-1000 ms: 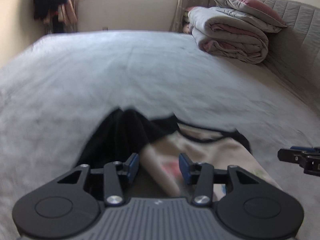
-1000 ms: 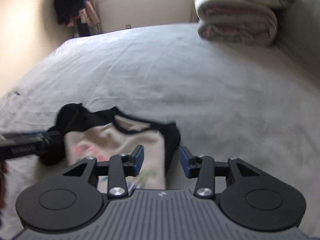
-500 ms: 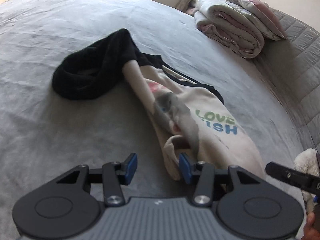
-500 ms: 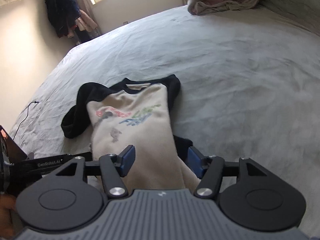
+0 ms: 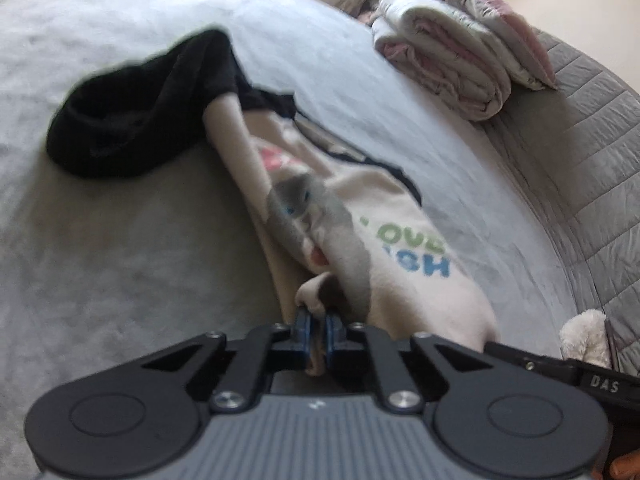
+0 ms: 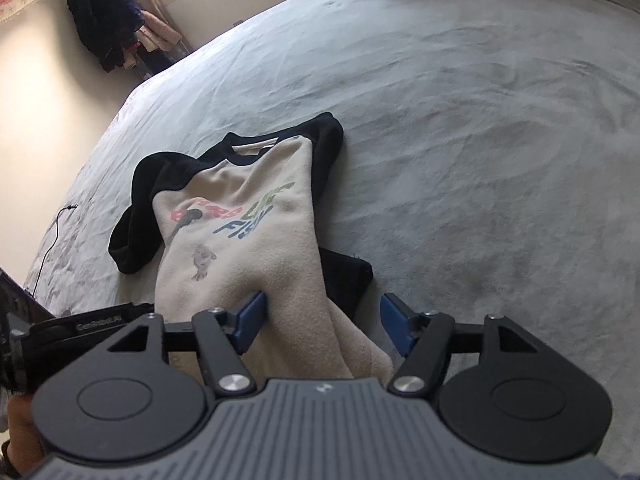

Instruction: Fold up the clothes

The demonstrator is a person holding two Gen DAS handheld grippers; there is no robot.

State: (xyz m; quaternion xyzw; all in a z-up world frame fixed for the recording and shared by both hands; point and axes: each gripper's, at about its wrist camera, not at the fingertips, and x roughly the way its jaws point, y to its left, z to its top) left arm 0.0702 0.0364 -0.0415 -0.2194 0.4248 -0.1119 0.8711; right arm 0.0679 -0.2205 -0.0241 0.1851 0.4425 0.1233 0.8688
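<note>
A cream sweatshirt (image 6: 256, 240) with black sleeves and coloured lettering lies rumpled on the grey bed; it also shows in the left wrist view (image 5: 400, 256). Its left black sleeve (image 5: 136, 112) is bunched beside it. My left gripper (image 5: 318, 330) is shut on a fold of the sweatshirt's bottom hem. My right gripper (image 6: 324, 320) is open, its jaws wide apart on either side of the hem's right part, with cream cloth lying between them. The right gripper's arm (image 5: 568, 372) shows at the lower right of the left wrist view.
The grey bedsheet (image 6: 480, 120) spreads all round. Folded quilts and a pink pillow (image 5: 460, 52) lie at the bed's head by a padded headboard (image 5: 592, 128). A plush toy (image 5: 584, 336) sits near the right edge. Clothes hang (image 6: 108, 20) by the window wall.
My left gripper has closed on the hem fold, which it only flanked half a second ago. My right gripper has moved forward over the hem and stays open.
</note>
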